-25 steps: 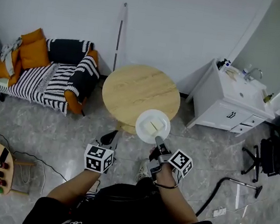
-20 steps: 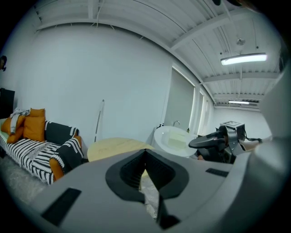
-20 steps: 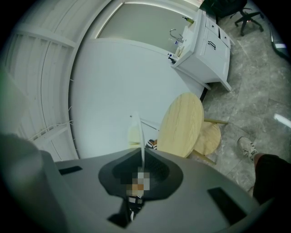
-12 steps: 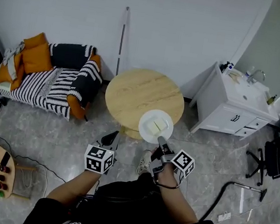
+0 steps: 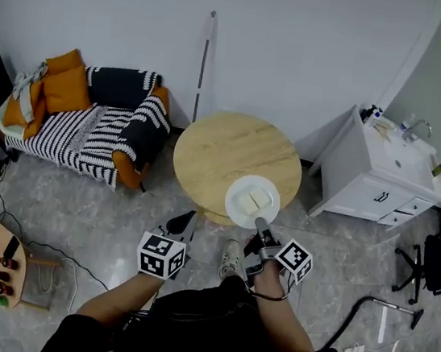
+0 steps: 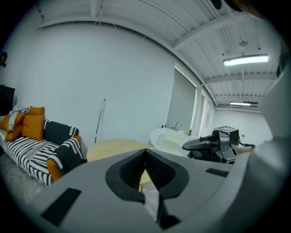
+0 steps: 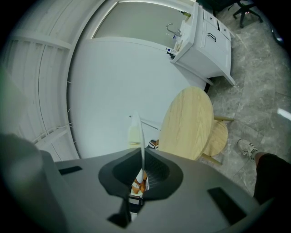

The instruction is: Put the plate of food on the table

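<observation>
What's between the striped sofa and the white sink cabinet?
The round wooden table, with the plate over its near edge; the head view shows it.

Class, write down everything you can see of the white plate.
The plate is round, white and shallow, smooth like ceramic or plastic. It carries a pale yellow slab of food. It is held roughly level, its near rim pinched in the shut right claw; from that claw's own view it shows as a thin white edge. In the head view it overlaps the near edge of the round wooden table; whether it touches the top cannot be told.
</observation>
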Motion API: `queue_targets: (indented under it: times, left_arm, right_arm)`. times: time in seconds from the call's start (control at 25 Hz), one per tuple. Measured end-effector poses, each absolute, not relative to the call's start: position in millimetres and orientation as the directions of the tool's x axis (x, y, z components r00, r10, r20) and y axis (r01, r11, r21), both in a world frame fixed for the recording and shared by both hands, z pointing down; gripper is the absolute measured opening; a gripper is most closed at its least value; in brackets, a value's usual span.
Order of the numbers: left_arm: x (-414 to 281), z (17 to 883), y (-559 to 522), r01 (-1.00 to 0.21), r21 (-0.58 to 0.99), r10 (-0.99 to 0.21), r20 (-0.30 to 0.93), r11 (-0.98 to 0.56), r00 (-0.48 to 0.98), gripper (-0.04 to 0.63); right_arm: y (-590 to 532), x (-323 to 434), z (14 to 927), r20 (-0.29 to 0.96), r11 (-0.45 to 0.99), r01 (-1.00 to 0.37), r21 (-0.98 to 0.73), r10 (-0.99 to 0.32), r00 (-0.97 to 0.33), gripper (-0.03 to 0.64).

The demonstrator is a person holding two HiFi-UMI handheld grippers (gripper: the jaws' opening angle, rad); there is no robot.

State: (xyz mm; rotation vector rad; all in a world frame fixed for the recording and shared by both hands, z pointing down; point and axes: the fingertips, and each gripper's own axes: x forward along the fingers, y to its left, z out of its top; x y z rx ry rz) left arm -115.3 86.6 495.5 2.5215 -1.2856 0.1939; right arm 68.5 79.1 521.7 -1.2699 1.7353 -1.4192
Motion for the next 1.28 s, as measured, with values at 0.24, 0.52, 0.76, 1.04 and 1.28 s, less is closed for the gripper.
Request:
queue_targets:
  times: [0.24, 0.52, 0.76, 1.04, 1.28]
  left_arm:
    - [-105, 498, 61, -0.802, 0.199, -0.762, 0.249, -0.563, 0.597, 0.005]
    - [-84, 507, 13, -0.799, 0.209, -0.749, 0.279, -0.564, 0.601, 0.005]
    - [-65, 508, -29, -0.791, 0.201, -0.737, 0.287, -0.578, 0.611, 0.005]
    - [-47, 511, -78, -0.799, 0.186, -0.738, 0.309, -0.572, 0.601, 0.005]
    - [-27, 508, -126, -0.81, 0.187, -0.743, 0.324, -0.556, 0.585, 0.005]
  right_arm:
    - [56, 71, 516, 0.127, 0.015, -0.323, -0.946, -0.902, -0.413, 0.018]
    - [20, 91, 524, 0.15, -0.01, -0.318, -0.948, -0.896, -0.417, 0.017]
    - [-18, 110, 534, 0.173, -0.037, -0.317, -0.948, -0.894, -0.413, 0.018]
    - [-66, 122, 542, 0.203, -0.06, -0.317, -0.947, -0.874, -0.441, 0.018]
    - [-111, 139, 543, 0.22, -0.06, -0.334, -0.941, -0.857, -0.466, 0.018]
